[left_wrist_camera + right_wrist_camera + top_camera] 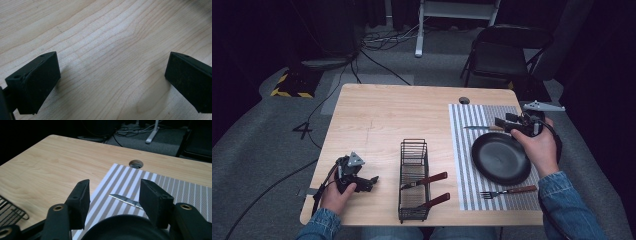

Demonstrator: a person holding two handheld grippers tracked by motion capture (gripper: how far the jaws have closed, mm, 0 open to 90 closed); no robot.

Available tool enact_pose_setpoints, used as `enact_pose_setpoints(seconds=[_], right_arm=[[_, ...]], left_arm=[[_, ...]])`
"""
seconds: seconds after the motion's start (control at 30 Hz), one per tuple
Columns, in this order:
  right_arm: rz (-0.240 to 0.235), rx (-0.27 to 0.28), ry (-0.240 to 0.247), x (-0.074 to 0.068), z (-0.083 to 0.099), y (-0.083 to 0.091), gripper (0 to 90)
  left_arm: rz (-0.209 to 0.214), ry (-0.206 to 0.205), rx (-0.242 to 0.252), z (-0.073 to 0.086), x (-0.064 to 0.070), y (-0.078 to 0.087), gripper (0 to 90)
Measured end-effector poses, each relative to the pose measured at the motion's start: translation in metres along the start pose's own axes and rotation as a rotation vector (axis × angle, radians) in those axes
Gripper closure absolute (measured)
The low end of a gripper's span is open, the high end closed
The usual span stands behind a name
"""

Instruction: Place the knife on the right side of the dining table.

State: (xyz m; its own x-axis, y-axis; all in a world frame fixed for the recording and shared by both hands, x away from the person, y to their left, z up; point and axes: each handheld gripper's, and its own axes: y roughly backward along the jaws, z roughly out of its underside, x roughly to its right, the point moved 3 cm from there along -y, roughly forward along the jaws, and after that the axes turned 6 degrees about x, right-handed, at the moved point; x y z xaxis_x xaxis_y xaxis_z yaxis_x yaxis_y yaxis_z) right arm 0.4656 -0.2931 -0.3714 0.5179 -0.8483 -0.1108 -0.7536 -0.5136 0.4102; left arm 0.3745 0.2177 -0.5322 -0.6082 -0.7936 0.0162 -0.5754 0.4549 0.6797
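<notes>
Nearest the person, a fork (507, 191) with a reddish-brown handle is being shown on the front edge of the striped placemat (462, 150), just before the black plate (500, 158). To its left, a black wire basket (413, 180) is being shown standing on the wooden table (382, 115), with two reddish-handled utensils (428, 180) leaning out over its right rim. At the front left corner, the left gripper (373, 181) is being held low over bare wood, its jaws spread wide with nothing between them, as is being seen in the left gripper view (112, 82). Farther back on the right, the right gripper (501, 122) is being held over the far rim of the plate, its jaws parted and empty (113, 195). Just beyond them, the table knife (126, 200) is being shown lying flat on the placemat, behind the plate, its blade pointing left, untouched by the jaws. Beyond the mat, a round cable hole (136, 164) is being shown in the tabletop
</notes>
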Motion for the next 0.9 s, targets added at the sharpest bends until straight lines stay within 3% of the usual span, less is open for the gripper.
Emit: enact_pose_setpoints(seconds=[0.2,0.33,0.37,0.47,0.7,0.8,0.9], right_arm=[[-0.056,0.019,0.029,-0.034,0.010,0.021,42.8],[-0.103,0.006,0.039,-0.057,0.023,0.032,42.7],[-0.127,0.006,0.044,-0.069,0.031,0.037,42.8],[-0.147,0.012,0.045,-0.080,0.039,0.040,42.8],[-0.194,0.025,0.106,-0.108,0.064,0.036,42.4],[-0.214,0.005,0.142,-0.117,0.081,0.029,42.4],[-0.227,0.000,0.144,-0.124,0.092,0.024,42.4]], left_arm=[[0.000,0.000,0.000,0.000,0.000,0.000,0.2],[0.000,0.000,0.000,0.000,0.000,0.000,0.2],[0.000,0.000,0.000,0.000,0.000,0.000,0.2],[0.000,0.000,0.000,0.000,0.000,0.000,0.2],[0.000,0.001,0.000,0.000,0.000,0.000,0.2],[0.000,0.000,0.000,0.000,0.000,0.000,0.2],[0.000,0.000,0.000,0.000,0.000,0.000,0.2]])
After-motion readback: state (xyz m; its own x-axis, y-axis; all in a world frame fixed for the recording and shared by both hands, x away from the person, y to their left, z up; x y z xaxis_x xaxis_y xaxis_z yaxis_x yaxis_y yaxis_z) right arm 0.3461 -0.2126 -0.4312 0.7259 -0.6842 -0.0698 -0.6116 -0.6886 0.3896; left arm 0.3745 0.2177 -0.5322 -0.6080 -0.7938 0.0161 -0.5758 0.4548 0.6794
